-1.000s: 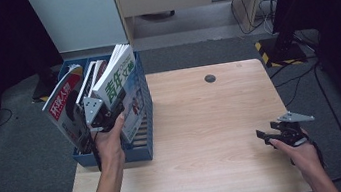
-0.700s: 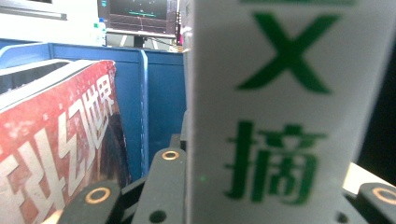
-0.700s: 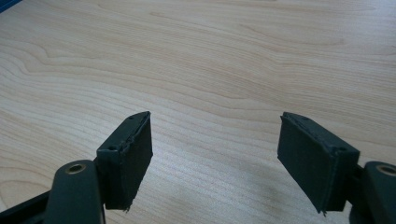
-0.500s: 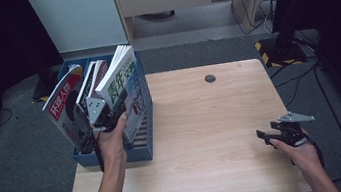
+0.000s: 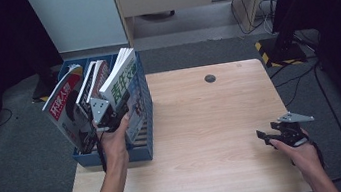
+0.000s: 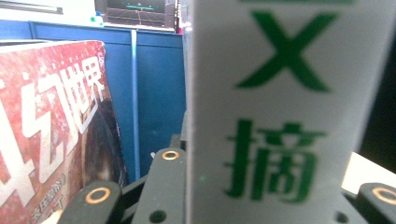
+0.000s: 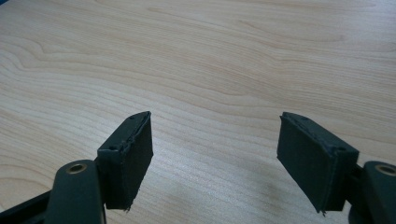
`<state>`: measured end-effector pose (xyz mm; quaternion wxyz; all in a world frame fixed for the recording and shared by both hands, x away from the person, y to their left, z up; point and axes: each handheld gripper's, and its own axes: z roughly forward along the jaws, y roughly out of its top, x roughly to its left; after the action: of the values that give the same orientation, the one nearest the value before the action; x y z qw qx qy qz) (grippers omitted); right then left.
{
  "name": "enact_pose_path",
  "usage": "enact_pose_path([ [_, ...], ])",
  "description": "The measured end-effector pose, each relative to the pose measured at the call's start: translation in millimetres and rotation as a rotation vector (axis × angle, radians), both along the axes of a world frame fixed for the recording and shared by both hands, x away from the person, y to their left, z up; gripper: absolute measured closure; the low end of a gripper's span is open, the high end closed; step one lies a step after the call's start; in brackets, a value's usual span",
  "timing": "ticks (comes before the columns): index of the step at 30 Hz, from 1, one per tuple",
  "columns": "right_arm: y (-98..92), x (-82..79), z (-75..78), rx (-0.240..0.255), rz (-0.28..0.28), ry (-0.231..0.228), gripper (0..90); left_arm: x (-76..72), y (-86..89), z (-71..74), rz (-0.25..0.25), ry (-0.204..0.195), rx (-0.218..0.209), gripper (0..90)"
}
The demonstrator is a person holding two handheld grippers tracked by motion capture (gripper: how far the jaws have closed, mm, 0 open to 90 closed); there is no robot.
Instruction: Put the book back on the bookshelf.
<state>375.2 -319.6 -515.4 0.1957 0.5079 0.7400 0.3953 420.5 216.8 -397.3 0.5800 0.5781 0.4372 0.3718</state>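
Magazine (image 5: 124,90) seemingly clamped by left gripper (image 5: 105,116) in rack; right gripper (image 5: 279,136) rests open, level.

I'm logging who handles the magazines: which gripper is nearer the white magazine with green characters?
Left. The left gripper is clamped on the white magazine with green characters in the blue file box; the right gripper hangs open, far across the table.
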Motion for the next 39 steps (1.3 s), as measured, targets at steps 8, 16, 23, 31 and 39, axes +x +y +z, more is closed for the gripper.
enact_pose_path([
  [8, 0.7, -0.3, -2.1, -0.014, 0.006, 0.009, 26.9, 4.0, 3.4, -3.1, 0.019, 0.007, -0.013, 73.7],
  [16, 2.1, 0.1, -3.2, -0.024, 0.013, 0.012, 26.8, 7.8, -0.4, -7.2, 0.009, 0.007, 0.0, 73.7],
  [23, 0.1, 0.0, -3.6, -0.023, 0.007, 0.017, 26.8, 8.7, 2.1, -10.3, 0.008, 0.006, -0.003, 73.6],
  [31, 2.0, -0.1, -3.9, -0.025, 0.009, 0.016, 26.8, 8.6, 4.3, -15.8, 0.011, 0.035, -0.025, 73.7],
  [39, 1.3, 0.2, -4.3, -0.027, 0.006, 0.019, 26.9, 10.6, 3.3, -18.6, 0.015, 0.038, -0.026, 73.7],
])
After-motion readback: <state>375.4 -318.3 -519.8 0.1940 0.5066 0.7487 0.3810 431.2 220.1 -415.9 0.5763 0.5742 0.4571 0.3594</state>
